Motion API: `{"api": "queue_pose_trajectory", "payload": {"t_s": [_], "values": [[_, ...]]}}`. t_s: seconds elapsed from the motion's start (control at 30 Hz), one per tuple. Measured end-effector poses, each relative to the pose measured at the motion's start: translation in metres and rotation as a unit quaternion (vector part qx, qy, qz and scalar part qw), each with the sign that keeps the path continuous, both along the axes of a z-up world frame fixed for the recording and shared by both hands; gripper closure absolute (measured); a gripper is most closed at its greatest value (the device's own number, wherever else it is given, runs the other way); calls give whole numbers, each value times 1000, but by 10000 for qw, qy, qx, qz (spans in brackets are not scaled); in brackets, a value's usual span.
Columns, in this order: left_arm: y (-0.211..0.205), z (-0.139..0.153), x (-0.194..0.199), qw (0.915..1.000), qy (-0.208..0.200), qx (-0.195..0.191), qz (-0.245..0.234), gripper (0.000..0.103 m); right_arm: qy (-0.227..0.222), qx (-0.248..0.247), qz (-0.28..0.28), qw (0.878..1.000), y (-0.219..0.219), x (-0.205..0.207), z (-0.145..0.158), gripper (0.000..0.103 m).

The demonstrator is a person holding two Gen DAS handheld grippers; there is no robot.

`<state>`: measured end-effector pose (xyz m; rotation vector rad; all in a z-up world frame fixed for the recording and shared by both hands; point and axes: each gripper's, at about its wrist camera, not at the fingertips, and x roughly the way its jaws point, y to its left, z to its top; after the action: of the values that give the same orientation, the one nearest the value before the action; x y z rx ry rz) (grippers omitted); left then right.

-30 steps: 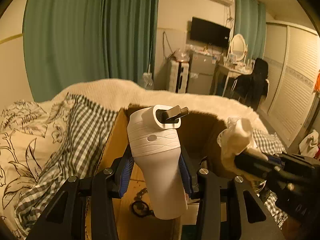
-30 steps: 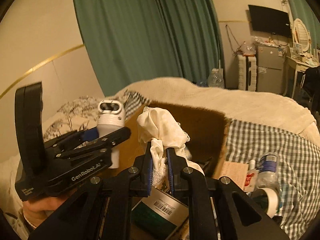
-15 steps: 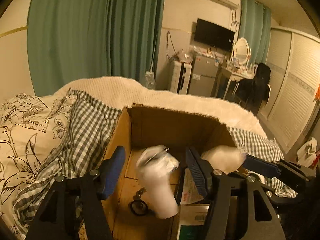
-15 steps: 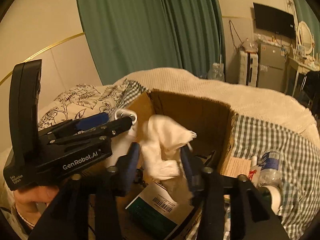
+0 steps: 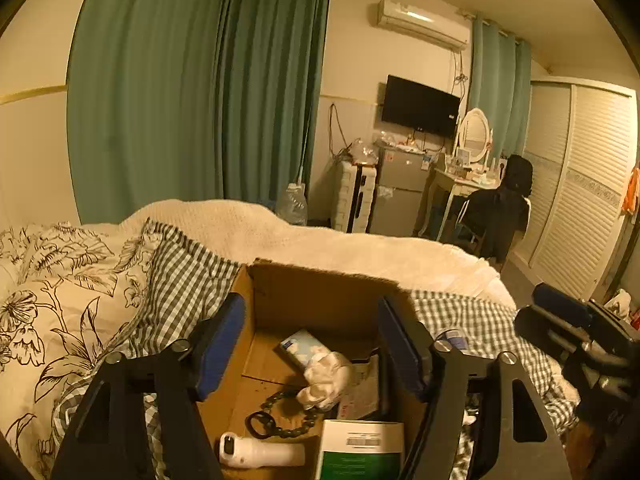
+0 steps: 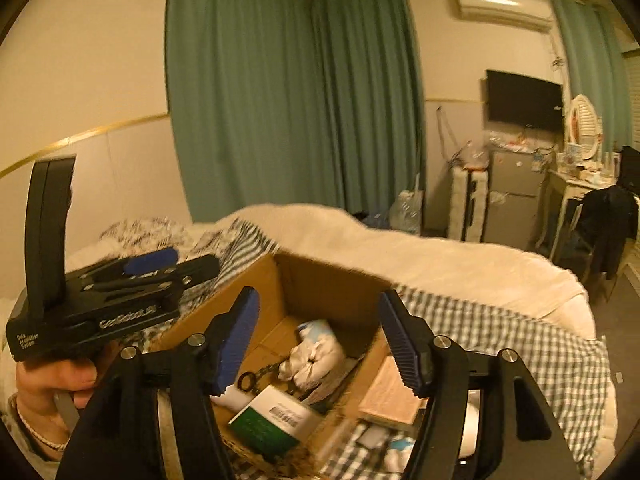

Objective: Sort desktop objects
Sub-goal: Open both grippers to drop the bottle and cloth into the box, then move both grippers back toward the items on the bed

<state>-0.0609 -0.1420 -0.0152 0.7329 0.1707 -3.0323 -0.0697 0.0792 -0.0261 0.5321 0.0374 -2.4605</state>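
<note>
Left wrist view: bedding at left; left gripper spread wide above the box, jaws just been opening, nothing between them; white device lies flat on the box floor, chain beside it, cloth further in, green book at right; right gripper also parted and just been opening, empty, over the same box.

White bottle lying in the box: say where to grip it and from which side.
Grip the white bottle across its plain round body, coming straight down from above. It lies on its side on the cardboard box floor, beside the black chain, so its length is exposed upward.
</note>
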Motion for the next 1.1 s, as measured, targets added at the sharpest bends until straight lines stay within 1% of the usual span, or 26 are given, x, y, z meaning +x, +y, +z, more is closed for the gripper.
{"api": "queue_pose_trajectory", "payload": {"t_s": [0.07,0.1,0.23,0.3,0.43,0.47,0.53,0.6,0.7,0.8,0.83,0.93,1.0,1.1], "values": [[10,7,5,10000,46,-42,-37,29,100,-84,-120,9998,13,4,7,36],[13,9,7,10000,58,-59,-50,26,138,-121,-179,9997,18,6,10,34],[31,18,16,9996,214,-140,-115,19,226,-190,-398,9988,38,8,19,34],[41,22,20,9994,270,-180,-144,12,284,-213,-551,9979,50,9,23,33],[64,26,27,9989,283,-262,-272,5,310,-288,-809,9958,73,9,26,31],[69,27,28,9987,293,-301,-304,0,294,-316,-857,9954,80,11,26,30],[84,27,33,9976,342,-423,-419,0,251,-383,-955,9944,93,10,26,27],[95,27,35,9968,360,-482,-525,0,249,-430,-1058,9931,106,10,26,21],[111,24,37,9959,366,-458,-687,0,194,-541,-1214,9909,124,10,25,16],[127,18,36,9949,265,-349,-904,0,85,-614,-1311,9894,141,9,22,15],[135,14,35,9934,185,-328,-1080,0,56,-579,-1343,9892,146,8,20,15],[151,5,34,9907,50,-319,-1322,0,38,-428,-1417,9890,156,7,14,15],[160,-3,33,9901,25,-387,-1348,0,24,-325,-1473,9886,160,5,9,15],[172,-14,29,9886,-24,-624,-1369,0,-114,-205,-1494,9885,172,0,-3,15]]}}
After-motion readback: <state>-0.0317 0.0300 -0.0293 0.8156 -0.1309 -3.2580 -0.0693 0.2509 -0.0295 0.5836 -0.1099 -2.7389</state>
